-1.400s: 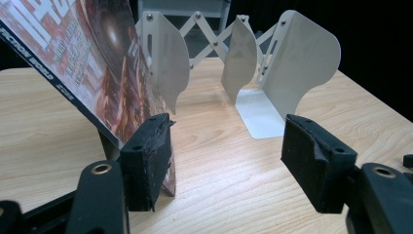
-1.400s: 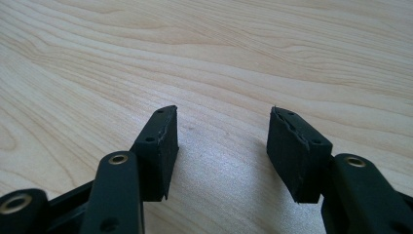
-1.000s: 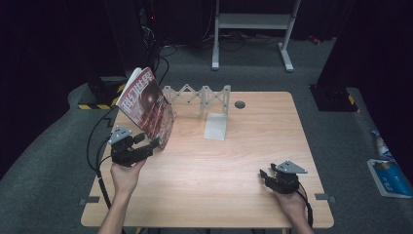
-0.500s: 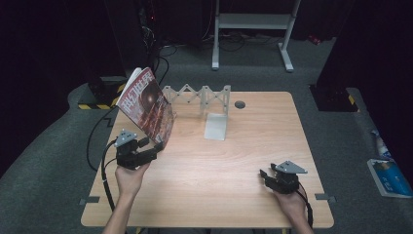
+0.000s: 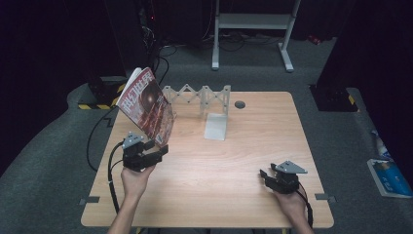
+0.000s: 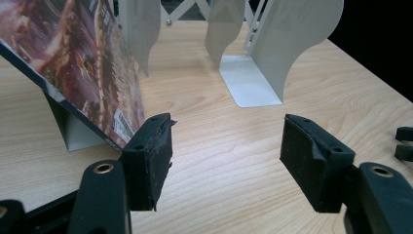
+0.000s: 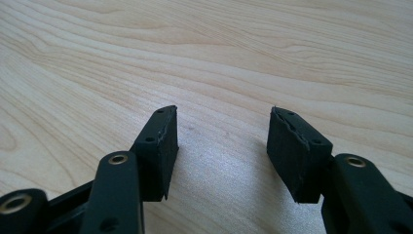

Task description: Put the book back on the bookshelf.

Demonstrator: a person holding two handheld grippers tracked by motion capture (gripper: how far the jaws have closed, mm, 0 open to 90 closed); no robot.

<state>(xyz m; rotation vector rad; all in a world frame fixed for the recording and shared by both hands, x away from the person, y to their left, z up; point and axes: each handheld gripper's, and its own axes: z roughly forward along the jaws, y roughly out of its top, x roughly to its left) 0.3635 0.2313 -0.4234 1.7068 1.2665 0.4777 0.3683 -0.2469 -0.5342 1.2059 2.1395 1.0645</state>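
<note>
Glossy paper, pale wood, matt metal

The magazine [image 5: 147, 108] has a glossy printed cover; the table [image 5: 234, 161] is smooth light wood; the bookend rack [image 6: 265, 53] looks like matt grey metal.

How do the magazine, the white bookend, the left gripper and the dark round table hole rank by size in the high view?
1. magazine
2. left gripper, though it sits nearer the camera
3. white bookend, close to the gripper in looks
4. table hole

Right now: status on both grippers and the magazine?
Left gripper open beside the magazine, nothing between its jaws. Right gripper open, low over bare table. Magazine leans tilted in the white rack. Bookend stands beyond, apart.
</note>
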